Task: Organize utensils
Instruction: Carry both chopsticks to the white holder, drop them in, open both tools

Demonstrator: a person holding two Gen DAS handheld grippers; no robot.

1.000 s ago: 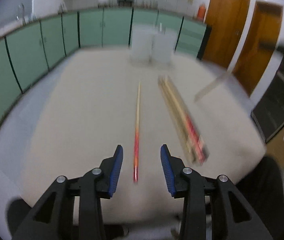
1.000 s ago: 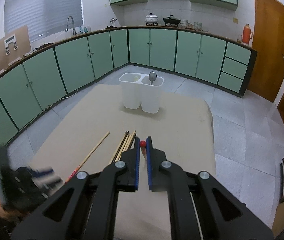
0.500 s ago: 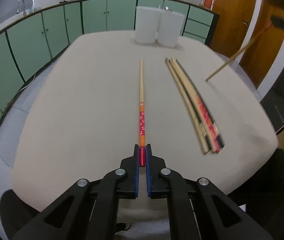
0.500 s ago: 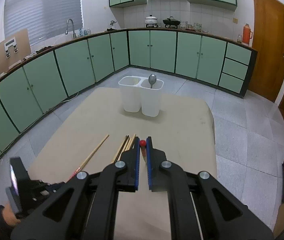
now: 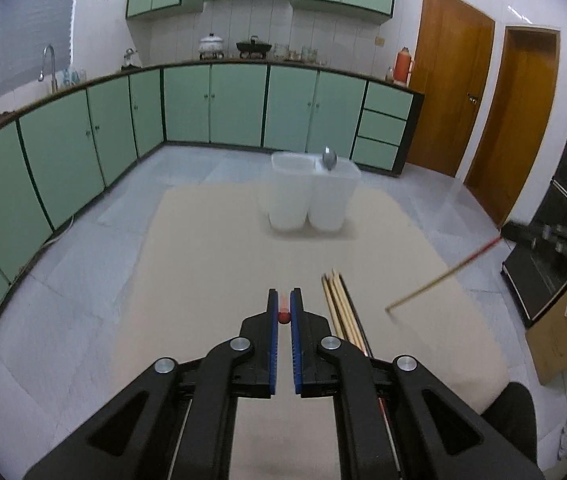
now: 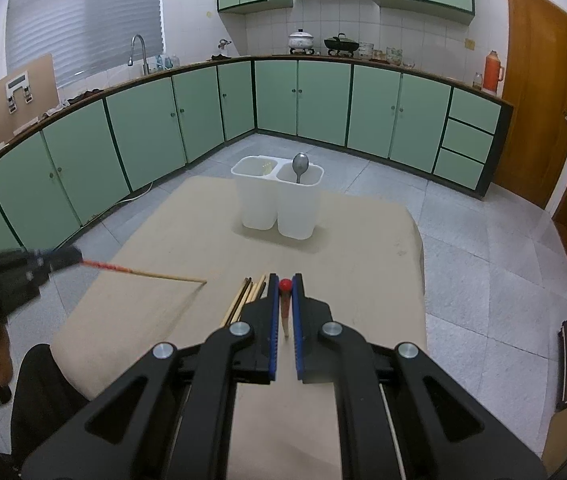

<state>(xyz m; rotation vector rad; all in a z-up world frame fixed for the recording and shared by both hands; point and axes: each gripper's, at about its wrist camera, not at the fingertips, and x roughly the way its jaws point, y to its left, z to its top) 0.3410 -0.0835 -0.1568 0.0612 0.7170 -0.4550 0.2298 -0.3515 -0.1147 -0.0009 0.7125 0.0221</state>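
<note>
My left gripper is shut on a red-ended chopstick, held in the air above the table; it shows in the right wrist view. My right gripper is shut on another red-tipped chopstick, also lifted; it shows in the left wrist view. A bundle of chopsticks lies on the beige table between the grippers. A white two-compartment holder stands at the far end, with a metal spoon in its right compartment.
Green cabinets run around the room beyond the table. Wooden doors stand at the right. The table's edges drop to a grey tiled floor.
My left gripper closed on the single chopstick and lifted it off the table. My right gripper kept its chopstick raised and held nearly still.
</note>
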